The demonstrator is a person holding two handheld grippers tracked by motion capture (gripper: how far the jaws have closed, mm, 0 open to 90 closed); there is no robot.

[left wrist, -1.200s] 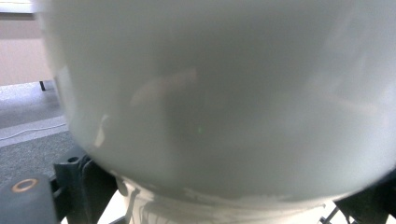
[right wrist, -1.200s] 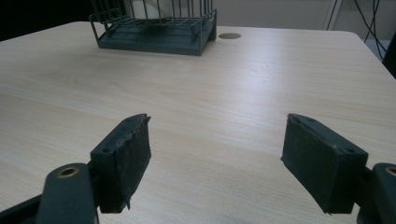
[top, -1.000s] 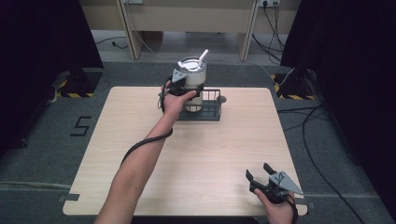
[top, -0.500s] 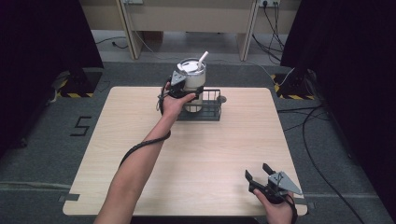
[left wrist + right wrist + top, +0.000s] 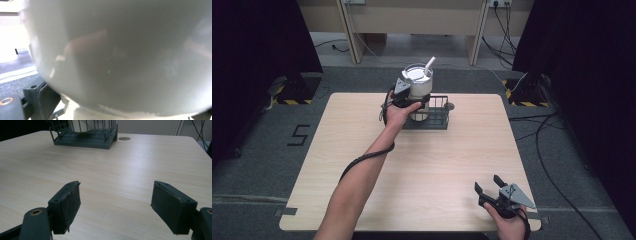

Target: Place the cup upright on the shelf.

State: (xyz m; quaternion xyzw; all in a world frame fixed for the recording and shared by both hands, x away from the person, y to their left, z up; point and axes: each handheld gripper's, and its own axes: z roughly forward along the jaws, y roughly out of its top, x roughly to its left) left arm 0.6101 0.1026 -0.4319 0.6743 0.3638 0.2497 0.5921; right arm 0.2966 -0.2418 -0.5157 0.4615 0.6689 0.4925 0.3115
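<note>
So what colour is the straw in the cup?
White straw, clearest in the high view.

The worktop (image 5: 362, 150) lies bare across the frame's middle and bottom. Only the wire basket (image 5: 437, 117) holding the tumbler (image 5: 418, 85) blocks the upper centre.

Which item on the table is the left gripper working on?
At the far edge of the wooden table stands a dark wire basket. In its left end sits a pale tumbler at the left gripper; its white straw and round lid mark it.
</note>
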